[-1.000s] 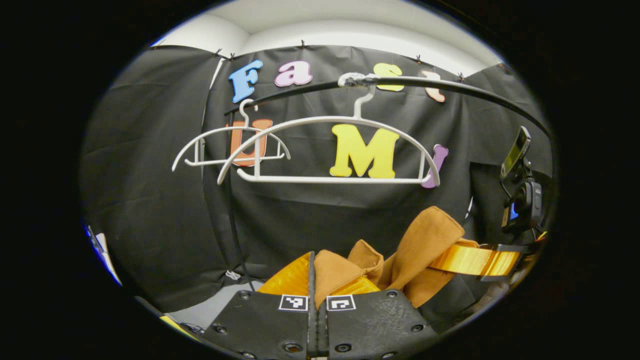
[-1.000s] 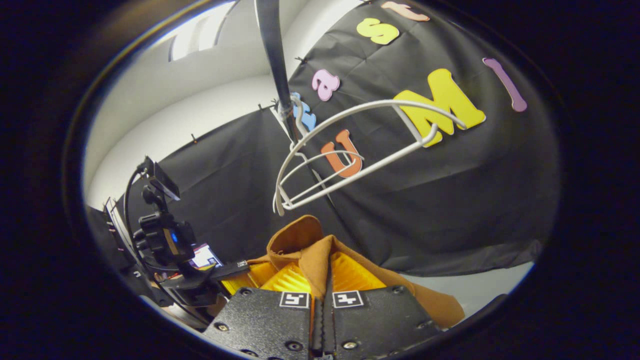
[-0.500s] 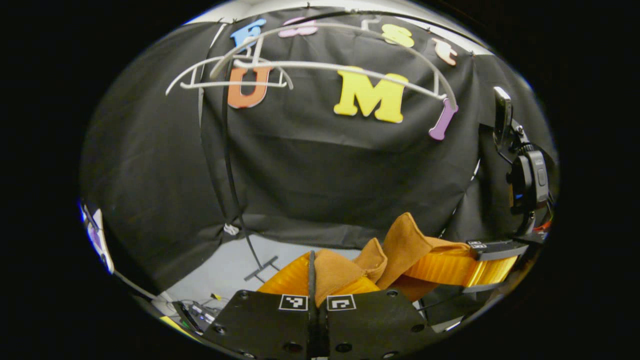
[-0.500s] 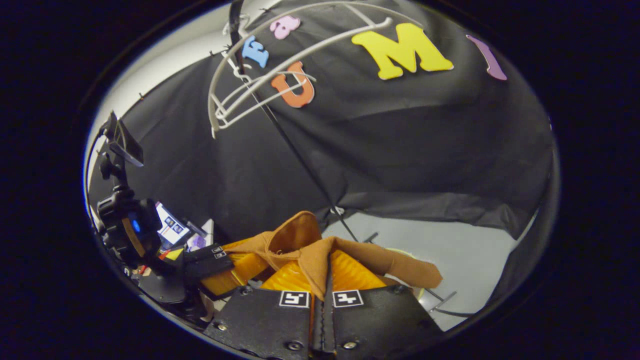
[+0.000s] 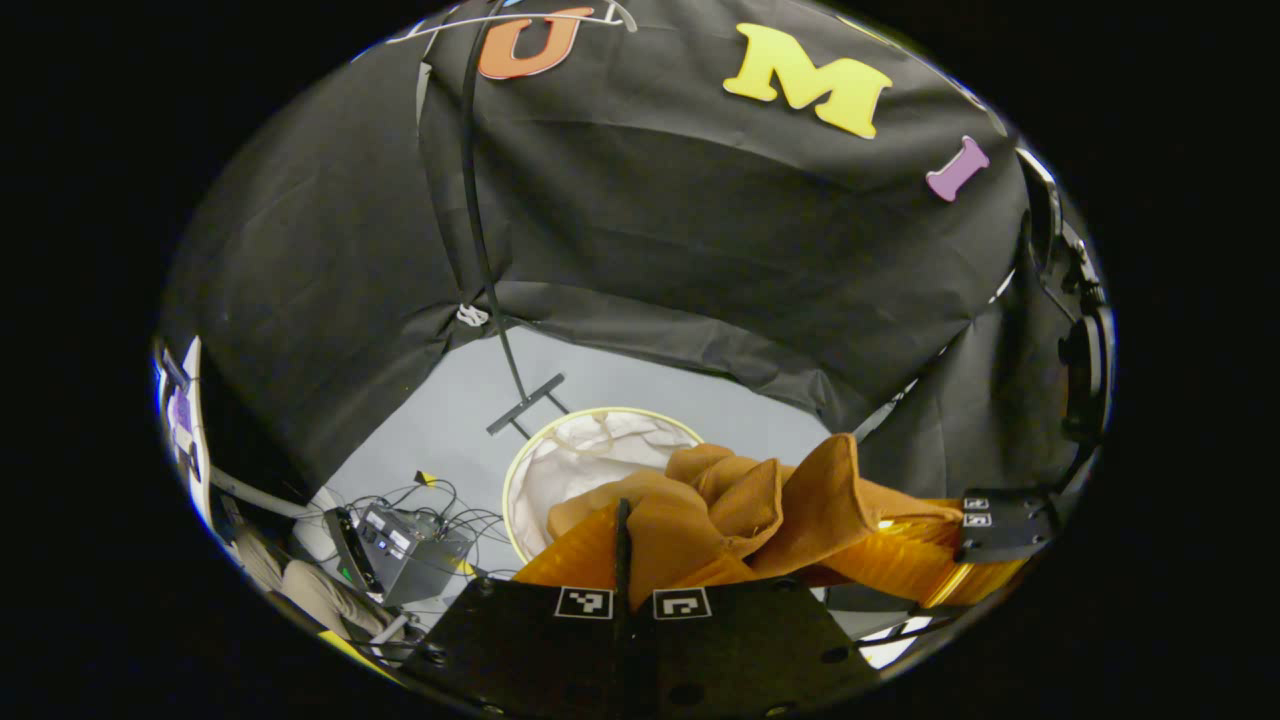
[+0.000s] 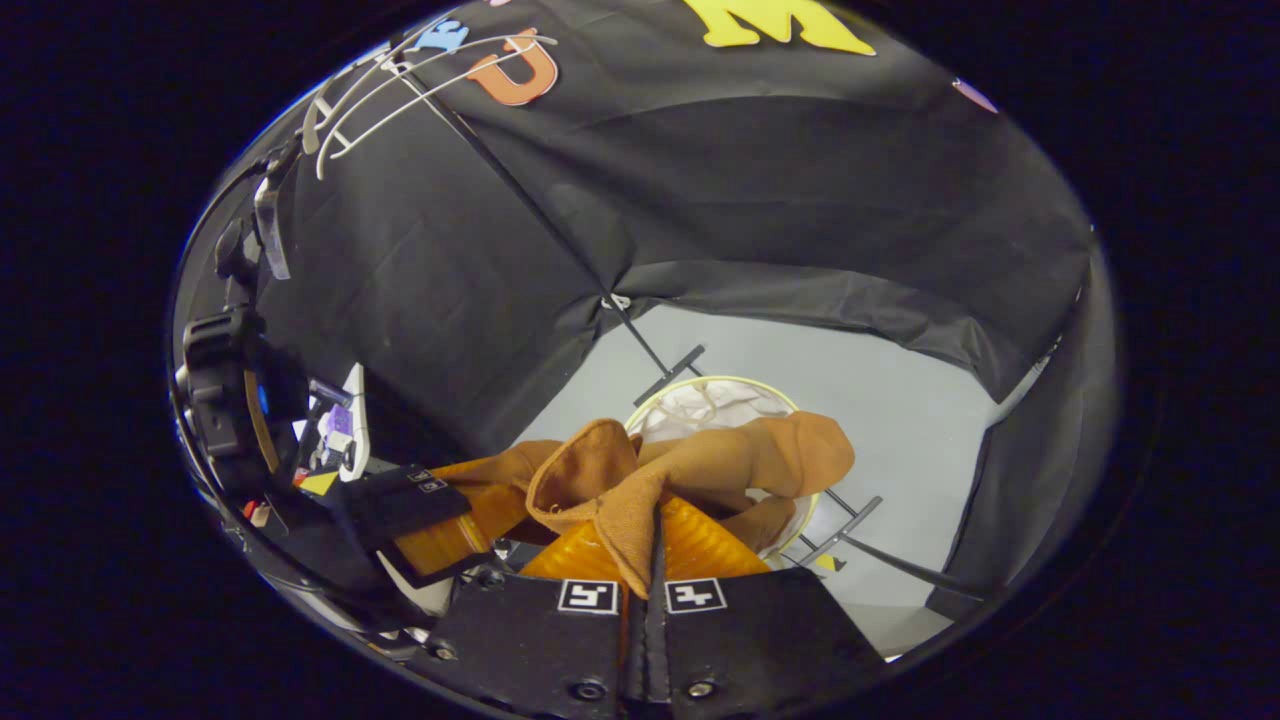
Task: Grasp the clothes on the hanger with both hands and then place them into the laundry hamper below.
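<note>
Above the hamper, we saw the brown cloth held up, bunched between both grippers; left gripper and right gripper each pinched it tight.

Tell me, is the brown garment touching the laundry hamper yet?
Cannot tell. In the right gripper view the brown garment overlaps the laundry hamper rim, but from above no gap or contact shows plainly. The right gripper pinches the cloth.
</note>
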`<action>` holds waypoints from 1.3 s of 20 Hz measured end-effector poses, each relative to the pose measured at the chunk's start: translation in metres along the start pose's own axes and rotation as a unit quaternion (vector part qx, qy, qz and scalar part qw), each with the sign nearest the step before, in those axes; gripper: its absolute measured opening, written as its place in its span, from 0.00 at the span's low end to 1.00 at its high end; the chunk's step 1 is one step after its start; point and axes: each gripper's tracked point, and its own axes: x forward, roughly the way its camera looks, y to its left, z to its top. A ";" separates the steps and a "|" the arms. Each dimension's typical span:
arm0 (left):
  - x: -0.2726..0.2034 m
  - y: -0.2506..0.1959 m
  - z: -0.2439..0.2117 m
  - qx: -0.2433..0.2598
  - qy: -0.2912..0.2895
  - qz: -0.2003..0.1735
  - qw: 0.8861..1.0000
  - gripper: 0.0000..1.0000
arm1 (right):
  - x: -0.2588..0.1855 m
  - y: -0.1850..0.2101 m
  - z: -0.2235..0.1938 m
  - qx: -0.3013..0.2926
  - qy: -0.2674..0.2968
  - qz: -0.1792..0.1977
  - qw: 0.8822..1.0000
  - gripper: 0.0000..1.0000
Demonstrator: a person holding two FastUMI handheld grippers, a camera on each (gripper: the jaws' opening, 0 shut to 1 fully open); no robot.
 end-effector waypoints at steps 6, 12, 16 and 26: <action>-0.002 0.015 0.021 0.049 -0.038 0.018 0.998 0.62 | 0.002 0.001 -0.006 0.009 0.003 -0.006 1.000 0.24; 0.000 0.023 0.015 0.036 -0.035 0.023 0.998 0.97 | 0.002 -0.017 0.007 0.013 -0.028 -0.050 0.998 0.86; -0.005 0.026 0.017 0.024 -0.044 0.021 0.999 0.97 | 0.001 -0.014 0.008 0.007 -0.037 -0.060 0.997 0.86; -0.109 0.037 0.053 0.037 -0.163 -0.006 0.986 0.92 | -0.095 0.033 0.022 -0.033 -0.169 -0.101 0.980 0.86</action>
